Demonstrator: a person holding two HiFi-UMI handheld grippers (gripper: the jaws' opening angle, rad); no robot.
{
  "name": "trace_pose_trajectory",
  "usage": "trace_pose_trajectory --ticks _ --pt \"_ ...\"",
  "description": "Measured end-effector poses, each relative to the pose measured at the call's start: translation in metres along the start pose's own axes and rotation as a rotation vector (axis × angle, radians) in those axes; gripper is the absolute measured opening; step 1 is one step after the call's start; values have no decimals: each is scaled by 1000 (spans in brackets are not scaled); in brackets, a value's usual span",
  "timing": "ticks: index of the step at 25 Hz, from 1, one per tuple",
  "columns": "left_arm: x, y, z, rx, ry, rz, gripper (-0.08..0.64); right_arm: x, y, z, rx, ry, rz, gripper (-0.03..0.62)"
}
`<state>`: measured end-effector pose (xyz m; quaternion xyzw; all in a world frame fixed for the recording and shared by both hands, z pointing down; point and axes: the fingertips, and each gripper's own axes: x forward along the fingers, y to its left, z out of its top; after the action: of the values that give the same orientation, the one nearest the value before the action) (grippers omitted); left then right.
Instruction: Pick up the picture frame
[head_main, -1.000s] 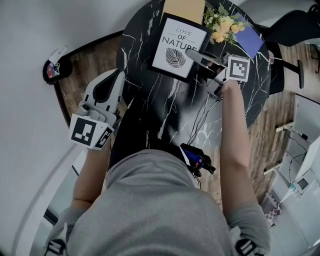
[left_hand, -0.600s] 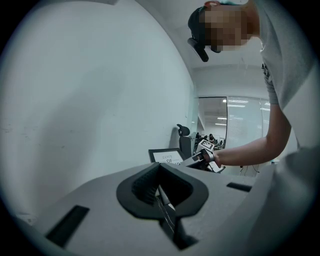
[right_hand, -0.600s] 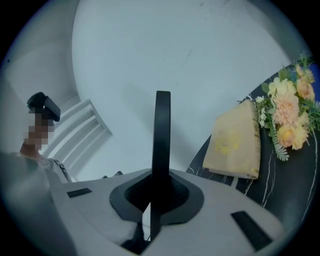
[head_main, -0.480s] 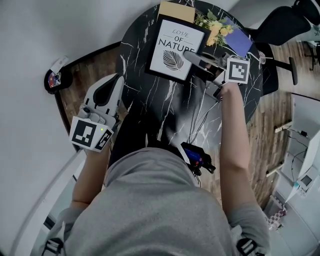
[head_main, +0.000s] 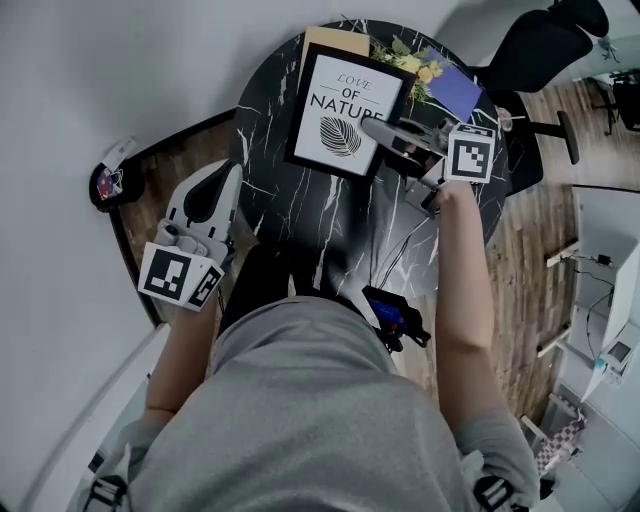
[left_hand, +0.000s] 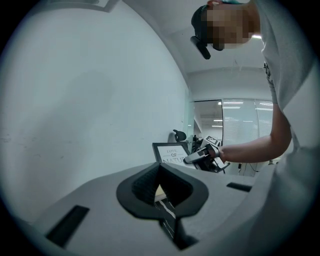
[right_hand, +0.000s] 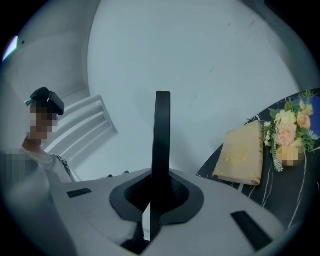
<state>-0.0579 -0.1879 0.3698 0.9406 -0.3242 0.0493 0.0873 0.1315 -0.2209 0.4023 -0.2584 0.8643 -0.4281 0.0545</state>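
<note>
The right hand-held gripper (head_main: 378, 128) is clenched on the right edge of the picture frame (head_main: 345, 112), which looks raised over the far side of the table (head_main: 320, 215). Pinched by one thin edge, the frame may pivot or slip onto the flowers (head_main: 405, 60). The left hand-held gripper (head_main: 218, 178) is closed and empty, near left.

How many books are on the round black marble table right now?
2. A tan book lies at the far edge, behind the black picture frame; a purple-blue book lies right of the yellow flower bunch. That frame may hide more.
</note>
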Motion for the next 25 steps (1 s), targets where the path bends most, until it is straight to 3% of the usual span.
trace_pose_trajectory --ticks 25 --pt "-7 -13 60 80 -168 -42 6 -22 135 36 -272 -40 26 37"
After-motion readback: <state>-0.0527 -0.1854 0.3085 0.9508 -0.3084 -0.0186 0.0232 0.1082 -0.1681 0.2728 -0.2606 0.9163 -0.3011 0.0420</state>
